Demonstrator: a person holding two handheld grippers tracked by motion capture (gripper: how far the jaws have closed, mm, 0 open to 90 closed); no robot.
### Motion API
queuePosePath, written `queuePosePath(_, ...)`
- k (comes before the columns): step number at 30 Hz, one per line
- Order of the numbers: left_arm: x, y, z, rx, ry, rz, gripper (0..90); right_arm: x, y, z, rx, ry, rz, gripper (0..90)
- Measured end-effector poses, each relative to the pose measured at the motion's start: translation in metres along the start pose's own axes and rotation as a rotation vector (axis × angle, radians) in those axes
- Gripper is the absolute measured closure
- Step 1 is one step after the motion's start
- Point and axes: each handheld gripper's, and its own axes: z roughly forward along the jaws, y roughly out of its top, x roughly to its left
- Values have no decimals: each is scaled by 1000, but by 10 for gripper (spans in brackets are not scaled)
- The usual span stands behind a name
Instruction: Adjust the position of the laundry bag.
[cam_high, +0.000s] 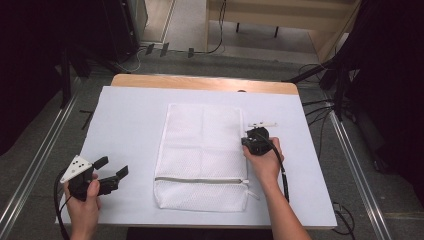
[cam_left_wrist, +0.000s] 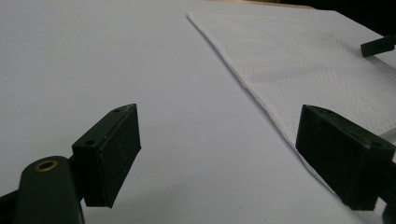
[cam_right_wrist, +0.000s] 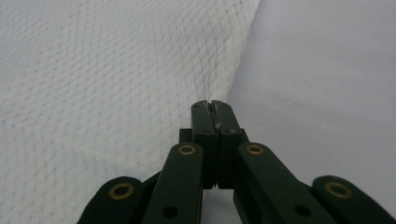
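My right gripper (cam_high: 251, 138) sits at the right edge of the white mesh bag (cam_high: 200, 155), its jaws pressed tight together. Looking along them in the right gripper view, the tips (cam_right_wrist: 215, 112) meet right at the bag's hem (cam_right_wrist: 233, 70), and a sliver of mesh looks caught between them, so I call it a pinch on the edge. The mesh spreads away to the left of and ahead of these jaws; bare white table cover (cam_right_wrist: 327, 84) lies to their right. My right hand (cam_high: 262, 160) wraps the gripper body, with the cable running back along the forearm.

My left gripper (cam_high: 112, 170) is well apart from the bag, off to its left, jaws spread wide and holding nothing. In the left gripper view the bag's edge (cam_left_wrist: 261, 98) runs diagonally ahead and passes under the right-hand jaw. The cover (cam_left_wrist: 116, 56) is bare in front of the other jaw.

The bag lies flat between my two grippers, its grey zipper (cam_high: 200, 180) across the end nearest me.
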Motion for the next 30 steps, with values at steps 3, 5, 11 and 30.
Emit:
queuePosePath(3, -1, 0, 1, 2, -4, 2, 144, -6, 2, 2, -6, -27, -16, 900)
queuePosePath(5, -1, -1, 2, 8, -7, 7, 143, -10, 3, 3, -11, -39, -18, 900)
queuePosePath(11, -3, -1, 4, 21, -10, 15, 143, -18, 8, 7, -29, -46, -6, 900)
queuePosePath(30, -31, 1, 7, -24, -52, 42, 144, -27, -51, -77, -163, 51, -37, 572)
